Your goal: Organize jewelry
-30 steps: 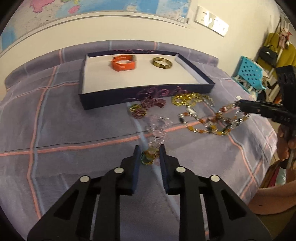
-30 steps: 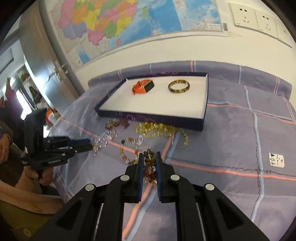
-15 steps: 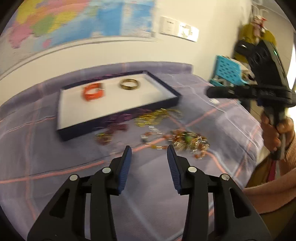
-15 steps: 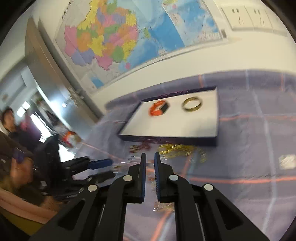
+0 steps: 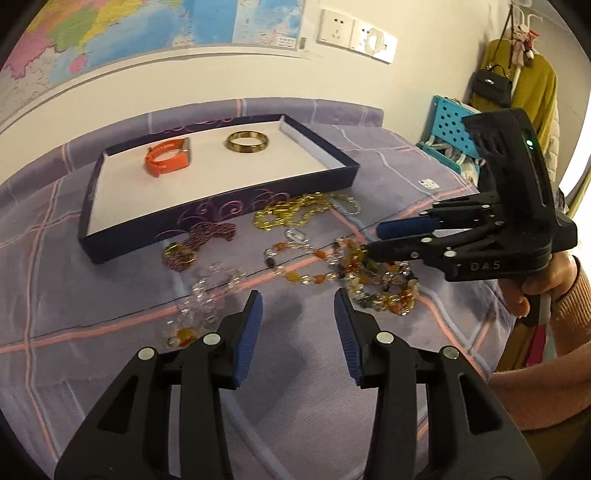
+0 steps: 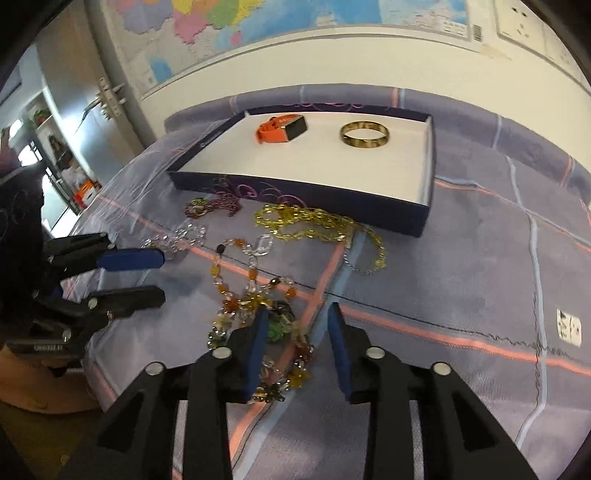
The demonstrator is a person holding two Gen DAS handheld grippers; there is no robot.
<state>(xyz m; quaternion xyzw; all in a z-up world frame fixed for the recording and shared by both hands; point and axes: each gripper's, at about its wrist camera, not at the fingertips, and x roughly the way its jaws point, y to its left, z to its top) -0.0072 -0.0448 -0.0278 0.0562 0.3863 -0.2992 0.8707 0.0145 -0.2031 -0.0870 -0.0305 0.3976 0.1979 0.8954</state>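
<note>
Left gripper (image 5: 297, 317) fingers spread, empty. Right gripper (image 6: 297, 334) fingers opening over amber bead necklace (image 6: 255, 314), heaped on bed (image 6: 461, 280) before tray (image 6: 428, 177). Risk: snagging clear beads (image 5: 210, 295), dragging tangle.

amber bead necklace (image 6: 255, 295): near end hidden behind right gripper's blue-padded fingers (image 6: 255, 347)
clear crystal bracelet (image 5: 210, 291): motion-blurred
wall map (image 5: 110, 33): cropped by frame

You could read only the letters "DAS" on the side of your right gripper (image 5: 373, 242) in the left wrist view; the map (image 5: 110, 33), its barcode and the bedspread's small label were too blurred to read.
</note>
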